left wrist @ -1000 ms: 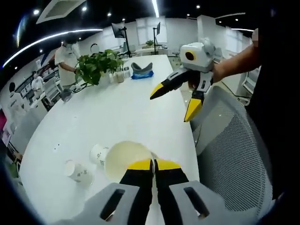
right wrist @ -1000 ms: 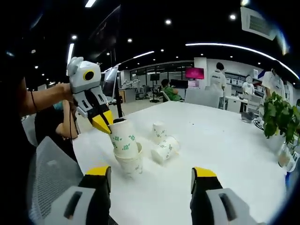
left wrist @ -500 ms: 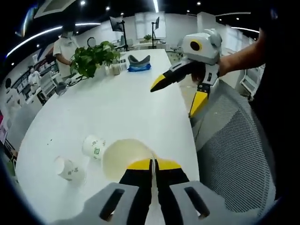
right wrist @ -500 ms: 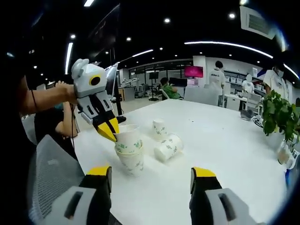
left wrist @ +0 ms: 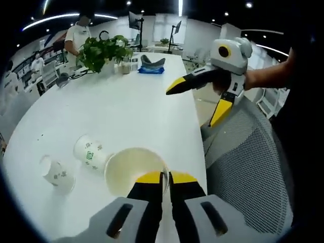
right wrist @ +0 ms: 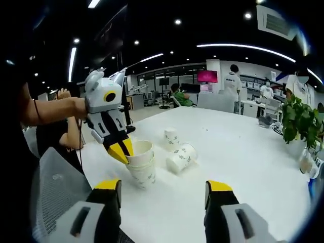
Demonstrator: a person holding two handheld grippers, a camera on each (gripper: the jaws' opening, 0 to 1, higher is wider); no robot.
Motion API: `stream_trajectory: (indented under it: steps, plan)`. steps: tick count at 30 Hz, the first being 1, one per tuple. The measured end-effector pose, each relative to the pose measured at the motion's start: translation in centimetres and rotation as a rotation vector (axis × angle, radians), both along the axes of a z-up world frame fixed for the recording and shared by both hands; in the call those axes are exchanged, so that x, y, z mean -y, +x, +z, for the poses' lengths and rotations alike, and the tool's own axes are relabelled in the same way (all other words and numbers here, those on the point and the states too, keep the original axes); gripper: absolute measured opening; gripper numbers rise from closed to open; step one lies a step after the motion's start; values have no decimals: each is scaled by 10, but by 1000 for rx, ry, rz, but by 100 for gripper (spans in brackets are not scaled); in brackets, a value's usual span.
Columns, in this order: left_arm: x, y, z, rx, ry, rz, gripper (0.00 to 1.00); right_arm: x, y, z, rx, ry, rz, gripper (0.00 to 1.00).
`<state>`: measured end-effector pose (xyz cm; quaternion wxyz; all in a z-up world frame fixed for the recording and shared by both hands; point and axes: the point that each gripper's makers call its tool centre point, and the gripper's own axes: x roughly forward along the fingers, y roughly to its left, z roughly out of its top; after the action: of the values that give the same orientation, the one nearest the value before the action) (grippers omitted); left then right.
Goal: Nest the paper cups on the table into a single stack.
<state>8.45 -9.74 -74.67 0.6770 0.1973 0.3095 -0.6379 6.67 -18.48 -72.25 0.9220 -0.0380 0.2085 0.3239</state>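
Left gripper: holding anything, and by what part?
Left gripper pinches the top cup by its rim, seated in the cup stack. Right gripper open, empty.

A stack of paper cups (right wrist: 141, 164) stands upright near the counter (right wrist: 243, 167) edge, white with small green print, the top cup nested most of the way into the ones beneath; its count is unclear. The top cup's open mouth (left wrist: 134, 169) shows a plain cream interior. The left gripper (right wrist: 121, 151) pinches its rim. Beside the stack, 1 cup lies on its side (right wrist: 180, 157), mouth toward the stack. Just beyond it, another cup (right wrist: 171, 136) stands upside down.
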Motion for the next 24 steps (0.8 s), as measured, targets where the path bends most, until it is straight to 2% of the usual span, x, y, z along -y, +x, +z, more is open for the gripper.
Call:
stream_trajectory:
  steps: [13,21,24]
  plan:
    - [1,4,-18,-16,17,7,3,4,-1,-4,-17,2,-22,67]
    - [0,6,-17,-14,9,33,3,7,1,-8,-27,-4,-28,67]
    - [-1,6,-11,-15,-10,53,8,8,3,-8,-28,-6,-30,67]
